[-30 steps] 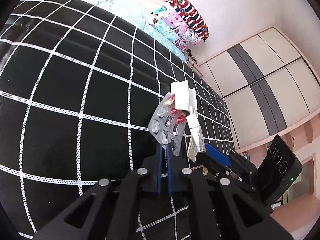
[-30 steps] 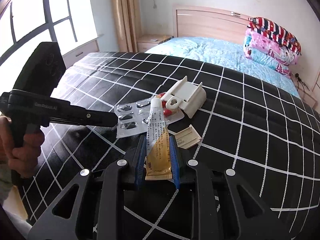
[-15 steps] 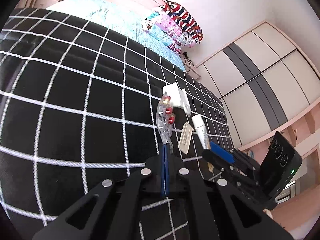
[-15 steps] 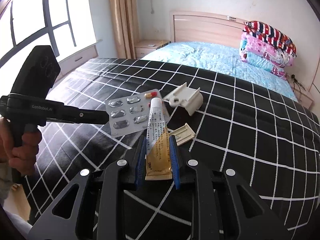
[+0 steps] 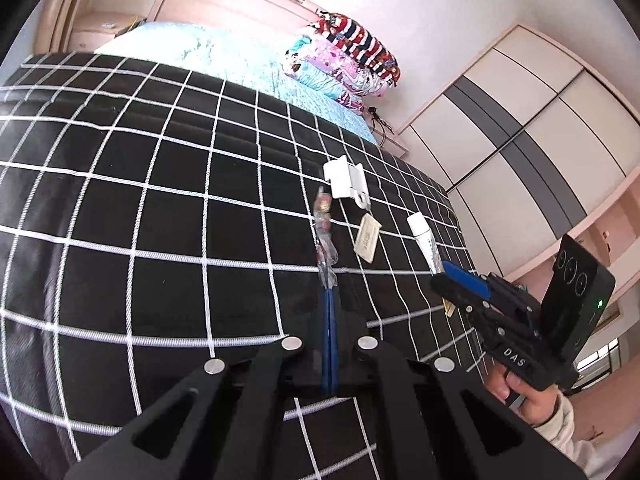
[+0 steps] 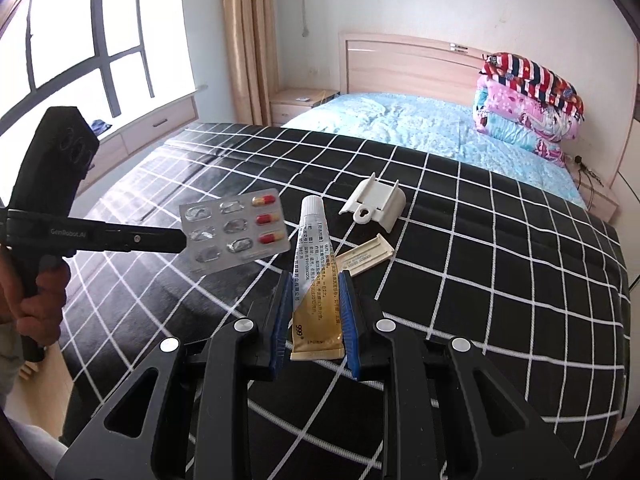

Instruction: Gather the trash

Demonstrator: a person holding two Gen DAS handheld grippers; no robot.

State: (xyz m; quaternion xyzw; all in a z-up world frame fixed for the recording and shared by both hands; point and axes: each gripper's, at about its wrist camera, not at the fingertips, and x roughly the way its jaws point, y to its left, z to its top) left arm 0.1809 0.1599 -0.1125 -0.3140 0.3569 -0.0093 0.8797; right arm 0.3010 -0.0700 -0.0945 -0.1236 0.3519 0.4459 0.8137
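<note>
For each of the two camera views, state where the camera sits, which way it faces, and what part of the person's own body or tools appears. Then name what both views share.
Left wrist view: on the left gripper, facing along shut fingers across the black white-grid bedspread toward the wardrobe; silver pill blister pack edge-on; right hand visible.
Right wrist view: on the right gripper, facing the wooden headboard; white-and-gold ointment tube clamped; left hand visible.
Shared: bedspread, blister pack, tube, white plastic holder, beige flat card.
</note>
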